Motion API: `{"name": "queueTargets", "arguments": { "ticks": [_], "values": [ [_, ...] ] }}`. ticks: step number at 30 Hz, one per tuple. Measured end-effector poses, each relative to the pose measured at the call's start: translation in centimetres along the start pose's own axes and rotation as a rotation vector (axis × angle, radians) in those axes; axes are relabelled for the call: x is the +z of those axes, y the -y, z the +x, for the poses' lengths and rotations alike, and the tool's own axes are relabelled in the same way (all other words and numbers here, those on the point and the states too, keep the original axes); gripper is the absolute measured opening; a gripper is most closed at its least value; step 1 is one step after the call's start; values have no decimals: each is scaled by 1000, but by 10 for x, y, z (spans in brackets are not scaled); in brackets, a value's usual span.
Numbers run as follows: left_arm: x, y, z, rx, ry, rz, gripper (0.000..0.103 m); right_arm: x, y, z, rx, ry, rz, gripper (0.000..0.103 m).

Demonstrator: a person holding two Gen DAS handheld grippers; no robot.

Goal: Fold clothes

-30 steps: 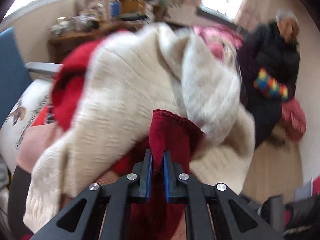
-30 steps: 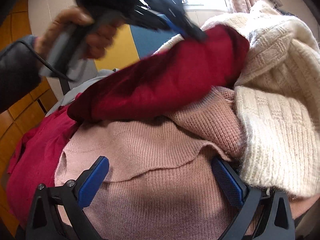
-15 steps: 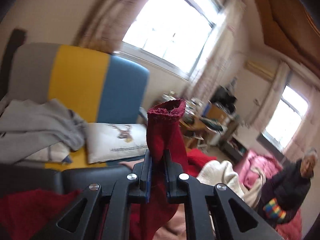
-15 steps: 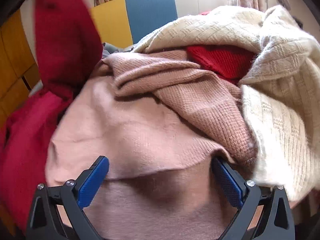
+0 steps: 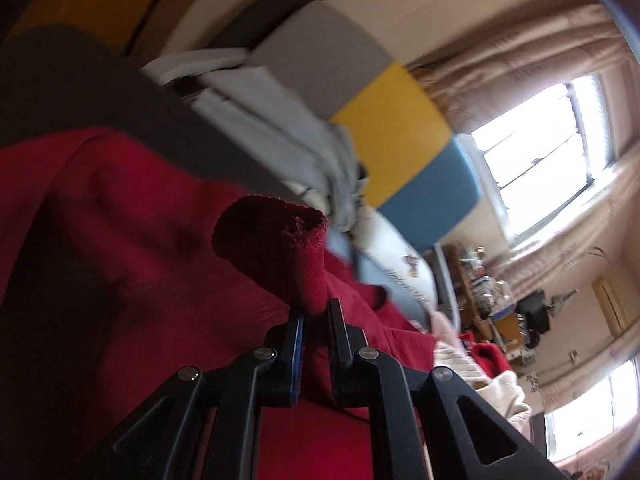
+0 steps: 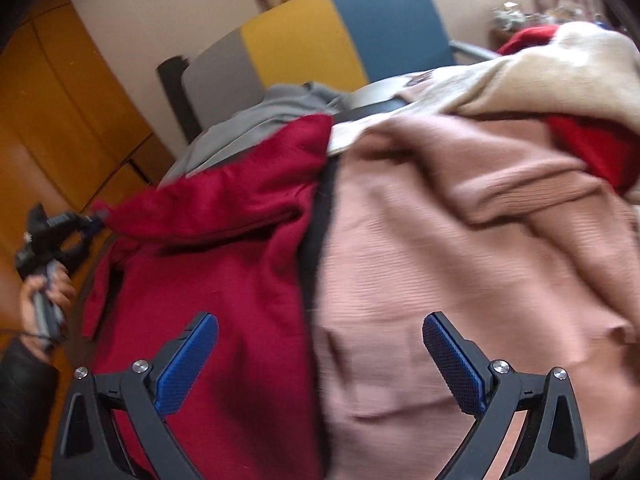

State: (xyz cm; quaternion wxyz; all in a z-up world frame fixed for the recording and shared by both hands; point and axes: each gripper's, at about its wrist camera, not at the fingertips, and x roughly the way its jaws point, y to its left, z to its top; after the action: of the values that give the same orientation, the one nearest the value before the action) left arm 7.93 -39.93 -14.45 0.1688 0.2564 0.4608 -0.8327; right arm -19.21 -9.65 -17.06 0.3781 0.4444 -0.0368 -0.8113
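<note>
In the left wrist view, my left gripper [image 5: 316,314] is shut on the cuff of a dark red garment's sleeve [image 5: 276,240], and the rest of the red garment [image 5: 120,248] spreads out beyond it. The right wrist view shows the same red garment [image 6: 224,248] stretched to the far left. There my left gripper [image 6: 94,216] pinches its tip, held by a hand [image 6: 44,296]. My right gripper [image 6: 320,322] hangs open above the seam between the red garment and a pink knit sweater [image 6: 460,248], with nothing between its jaws. A cream sweater [image 6: 568,68] and a bright red knit [image 6: 592,152] lie piled behind.
A padded backrest with grey, yellow and blue panels [image 6: 312,36] stands behind the pile, with a grey garment [image 6: 256,124] draped in front of it. Orange wooden panelling [image 6: 60,112] fills the left. A bright window [image 5: 540,152] and a cluttered side table [image 5: 488,292] are at the right.
My left gripper swung the red sleeve off the pile and far to the left, rolling over as it went. The red garment is now pulled out beside the pink sweater. My right gripper drifted left, still open.
</note>
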Motion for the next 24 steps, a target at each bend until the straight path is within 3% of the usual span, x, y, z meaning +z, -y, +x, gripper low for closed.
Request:
{"name": "queueTargets", "arguments": {
  "ticks": [5,8,11,13,17,21,24],
  "values": [
    [-13,-30,14,50,-79,9,9,12,-29,20,94,-35,-40,103],
    [-11,-27,14,31,-77,12,9,23,-40,22,77,-31,-89,103],
    [-3,-14,13,5,-68,25,9,34,-57,31,-67,-25,-241,103],
    [6,1,8,-37,-56,44,9,39,-62,48,-216,-38,-360,103],
    [31,39,-2,-138,-16,104,9,49,-63,87,-374,-83,-490,103],
    [39,57,-20,-229,60,131,9,67,-29,84,-512,11,-301,103],
    [25,33,-7,-104,-2,137,9,55,3,77,-526,-8,-183,103]
  ]
}}
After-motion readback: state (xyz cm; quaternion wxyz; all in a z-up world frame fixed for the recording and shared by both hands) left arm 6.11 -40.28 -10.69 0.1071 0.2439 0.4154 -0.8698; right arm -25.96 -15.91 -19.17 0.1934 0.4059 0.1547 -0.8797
